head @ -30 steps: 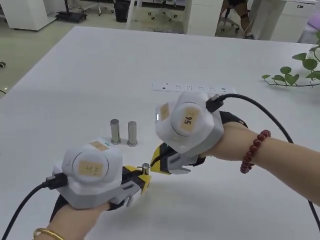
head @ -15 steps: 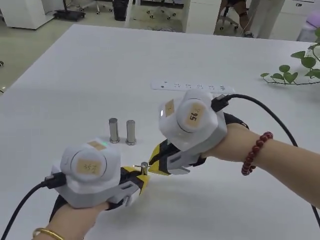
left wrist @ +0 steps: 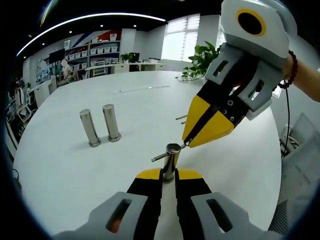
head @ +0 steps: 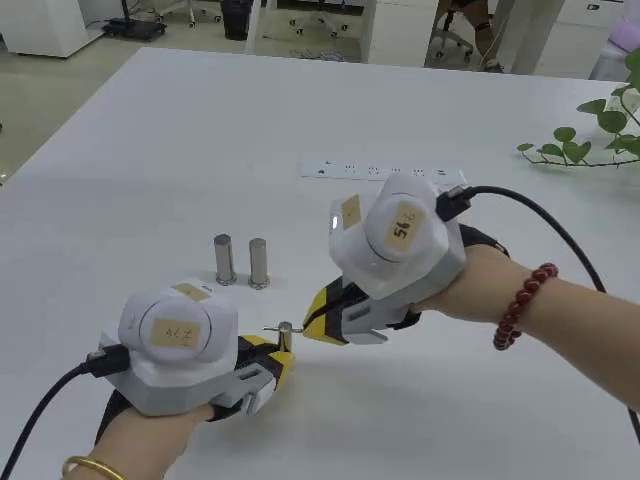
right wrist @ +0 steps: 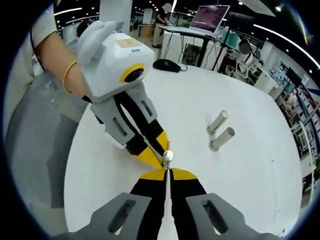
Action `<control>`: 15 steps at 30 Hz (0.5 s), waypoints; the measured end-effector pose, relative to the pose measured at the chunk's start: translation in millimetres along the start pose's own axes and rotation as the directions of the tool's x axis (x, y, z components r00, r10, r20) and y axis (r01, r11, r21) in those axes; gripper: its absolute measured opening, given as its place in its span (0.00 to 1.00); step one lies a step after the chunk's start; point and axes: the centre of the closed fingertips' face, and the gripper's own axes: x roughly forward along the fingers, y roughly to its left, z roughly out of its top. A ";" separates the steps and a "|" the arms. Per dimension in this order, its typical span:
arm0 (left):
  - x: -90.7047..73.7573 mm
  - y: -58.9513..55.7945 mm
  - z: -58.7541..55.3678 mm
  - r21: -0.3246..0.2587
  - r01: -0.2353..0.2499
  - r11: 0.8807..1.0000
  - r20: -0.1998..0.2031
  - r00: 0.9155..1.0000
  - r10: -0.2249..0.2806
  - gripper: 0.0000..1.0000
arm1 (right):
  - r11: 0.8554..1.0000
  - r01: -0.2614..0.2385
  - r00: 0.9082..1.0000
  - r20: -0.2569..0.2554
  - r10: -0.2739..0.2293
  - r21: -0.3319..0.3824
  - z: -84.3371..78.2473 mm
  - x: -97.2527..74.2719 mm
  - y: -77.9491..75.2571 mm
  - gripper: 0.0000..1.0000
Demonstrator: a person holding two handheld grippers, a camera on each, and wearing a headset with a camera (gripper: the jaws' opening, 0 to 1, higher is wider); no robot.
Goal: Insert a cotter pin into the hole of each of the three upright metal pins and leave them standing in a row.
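Left claw (left wrist: pixel 169 175) tight around metal pin (left wrist: pixel 171 156), right claw (right wrist: pixel 168 172) tight around cotter pin (left wrist: pixel 159 157).

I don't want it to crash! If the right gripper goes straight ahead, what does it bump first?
The right gripper would probably hit the metal pin first, held just ahead by the left gripper.

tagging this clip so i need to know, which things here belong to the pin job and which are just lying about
Job in hand:
- metal pin, clamped upright in the left gripper
- cotter pin, poking through that pin, held by the right gripper
- two standing pins

Lying about:
- power strip
- plant
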 end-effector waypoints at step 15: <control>-0.1 0.5 -0.8 -0.007 -0.001 1.000 -0.004 1.000 0.001 0.08 | 1.000 -0.004 1.000 -0.006 0.004 0.011 -0.2 3.8 1.1 0.04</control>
